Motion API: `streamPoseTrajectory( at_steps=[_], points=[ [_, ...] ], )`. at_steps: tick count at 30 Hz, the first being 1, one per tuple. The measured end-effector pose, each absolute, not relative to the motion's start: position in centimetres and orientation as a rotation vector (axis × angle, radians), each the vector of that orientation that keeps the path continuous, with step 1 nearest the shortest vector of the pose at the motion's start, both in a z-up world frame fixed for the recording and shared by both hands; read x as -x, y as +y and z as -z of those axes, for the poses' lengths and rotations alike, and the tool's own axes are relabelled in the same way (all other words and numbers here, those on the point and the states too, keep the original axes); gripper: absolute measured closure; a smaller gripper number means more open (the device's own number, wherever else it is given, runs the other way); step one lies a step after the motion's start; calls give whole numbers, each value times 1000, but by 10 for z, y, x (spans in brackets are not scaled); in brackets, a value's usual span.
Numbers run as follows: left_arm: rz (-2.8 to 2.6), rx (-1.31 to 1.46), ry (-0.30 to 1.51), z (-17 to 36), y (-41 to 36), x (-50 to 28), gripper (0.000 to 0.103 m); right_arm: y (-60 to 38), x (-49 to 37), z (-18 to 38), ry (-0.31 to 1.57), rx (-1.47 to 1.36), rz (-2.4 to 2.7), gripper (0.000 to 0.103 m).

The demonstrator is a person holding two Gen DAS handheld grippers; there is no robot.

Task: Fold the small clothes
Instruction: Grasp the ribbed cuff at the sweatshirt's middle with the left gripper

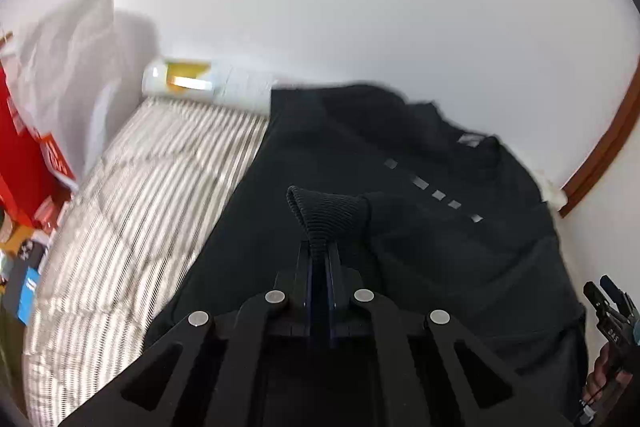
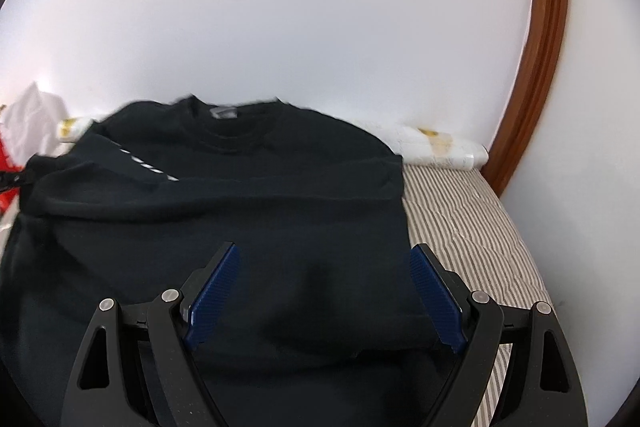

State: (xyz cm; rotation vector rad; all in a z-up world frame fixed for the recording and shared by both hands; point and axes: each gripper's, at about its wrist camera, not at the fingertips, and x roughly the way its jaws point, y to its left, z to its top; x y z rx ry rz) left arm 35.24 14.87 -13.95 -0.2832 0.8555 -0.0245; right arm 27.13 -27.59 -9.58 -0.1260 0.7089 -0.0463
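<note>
Left fingers [image 1: 320,259]: clamped together on the ribbed cuff [image 1: 326,209] of one sleeve, lower centre of the frame.
Right fingers [image 2: 326,291]: wide apart, holding nothing, over the lower body of the sweatshirt.
Black sweatshirt [image 2: 240,211]: spread front-up across the striped bed [image 2: 472,219], collar toward the white wall [image 2: 300,7].
Progress: early, judging by the lay; one sleeve gripped for folding inward, body folds not yet made.
</note>
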Motion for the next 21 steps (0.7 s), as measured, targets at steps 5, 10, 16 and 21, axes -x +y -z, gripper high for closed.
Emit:
streamPoseTrajectory(
  at_steps=[5, 10, 16, 21],
  points=[
    [12, 274, 892, 160, 147, -358, 96, -290, -299, 146, 844, 130, 126, 26],
    [-6, 227, 894, 159, 139, -354, 92, -309, -297, 161, 864, 21, 83, 27],
    [-10, 247, 909, 153, 145, -339, 86, -325, -272, 146, 849, -32, 75, 27],
    [-33, 225, 875, 134, 147, -298, 86, -343, -232, 130, 815, -32, 107, 27]
  ],
)
